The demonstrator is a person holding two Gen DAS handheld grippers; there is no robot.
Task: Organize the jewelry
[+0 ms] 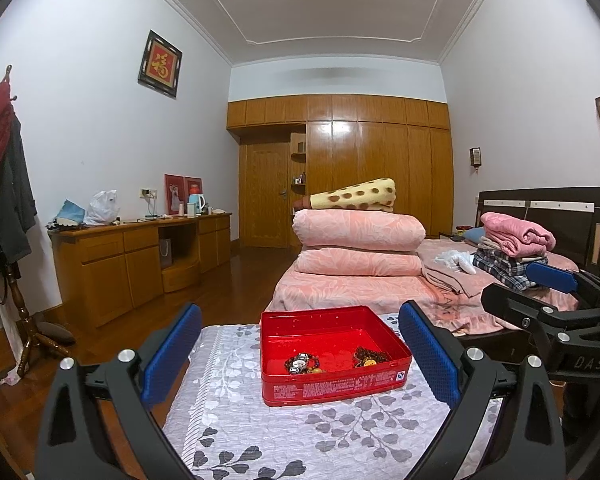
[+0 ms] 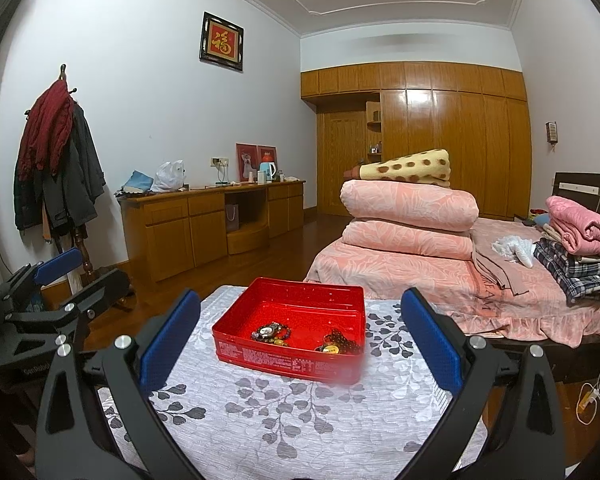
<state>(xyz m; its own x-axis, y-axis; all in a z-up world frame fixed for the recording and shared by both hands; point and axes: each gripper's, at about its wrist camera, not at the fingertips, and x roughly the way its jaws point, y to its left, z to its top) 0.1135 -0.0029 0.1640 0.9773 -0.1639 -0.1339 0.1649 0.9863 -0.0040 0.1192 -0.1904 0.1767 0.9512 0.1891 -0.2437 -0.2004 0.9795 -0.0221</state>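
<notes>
**The jewelry is in the red tin, and both tools hang back with nothing in them**

Left wrist view: The left tool (image 1: 300,354) is spread wide and holds nothing. The red tin (image 1: 332,390) sits between its two blue pads, a bit farther out, on the bench (image 1: 236,432) with the grey leaf cloth. The tin has no lid on it. Inside, near the front wall, lie a watch with a bead bracelet (image 1: 302,363) on the left and a dark bead string (image 1: 369,357) on the right. They are near each other but apart. I see no jewelry on the cloth outside the tin. So I think the job is mostly done, or close to it. A lid may still need to go on, but I see no lid here. The tin's long side runs left to right, almost square to this camera. The right tool (image 1: 556,278) shows at the right edge, off to the side of the tin; I cannot tell from here how far apart its pads are.

Right wrist view: The right tool (image 2: 300,346) is spread wide too, and it is empty. The tin (image 2: 290,362) looks turned here. Its near left corner points toward the camera, and its long side runs from the near left to the far right. The watch (image 2: 269,333) and the beads (image 2: 338,346) lie by the front wall. The left tool (image 2: 50,270) waits at the left, well away from the tin.
</notes>
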